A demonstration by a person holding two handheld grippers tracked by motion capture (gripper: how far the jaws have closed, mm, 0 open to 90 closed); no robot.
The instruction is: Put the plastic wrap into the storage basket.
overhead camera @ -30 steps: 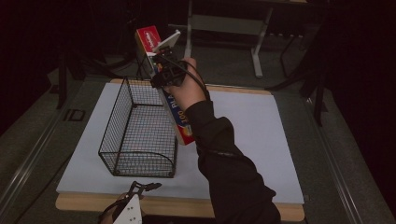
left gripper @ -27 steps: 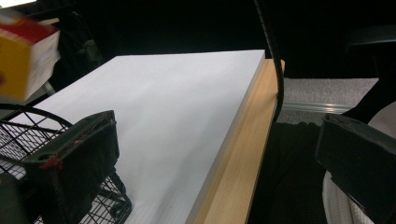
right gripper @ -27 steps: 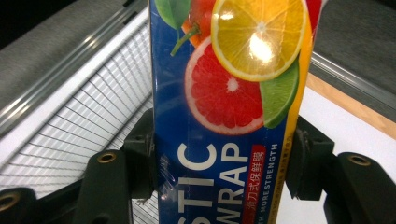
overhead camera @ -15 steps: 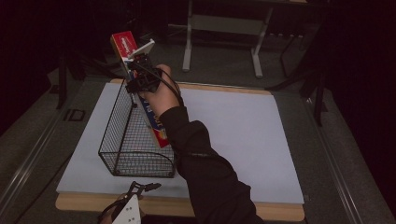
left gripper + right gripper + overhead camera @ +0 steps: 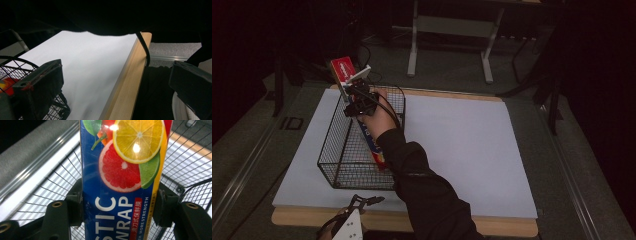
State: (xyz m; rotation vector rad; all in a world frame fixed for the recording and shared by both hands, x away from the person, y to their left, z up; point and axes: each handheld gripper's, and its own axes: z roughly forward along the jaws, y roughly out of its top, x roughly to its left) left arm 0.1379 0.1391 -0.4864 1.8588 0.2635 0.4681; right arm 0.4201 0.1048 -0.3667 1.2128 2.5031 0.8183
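Observation:
A long blue plastic-wrap box (image 5: 374, 145) with a red end and fruit pictures (image 5: 122, 182) is clamped across its width by my right gripper (image 5: 357, 97) (image 5: 120, 207), which is shut on it. The box is tilted, with its red end up and to the far left. Its lower end reaches down inside the black wire basket (image 5: 332, 135) (image 5: 50, 190). My left gripper (image 5: 362, 202) (image 5: 115, 82) rests at the table's near edge, open, with nothing between its jaws. The basket's near corner (image 5: 10, 67) shows beside its left jaw.
The basket stands on a white sheet (image 5: 462, 135) that covers a wooden table; its pale wooden edge (image 5: 127, 85) runs along the near side. A metal stand (image 5: 452, 30) is on the floor beyond the table. The person's dark sleeve (image 5: 422, 190) crosses the near middle.
My right gripper has carried the box leftward and down, from above the basket's far right rim to inside the basket. The left gripper has stayed put.

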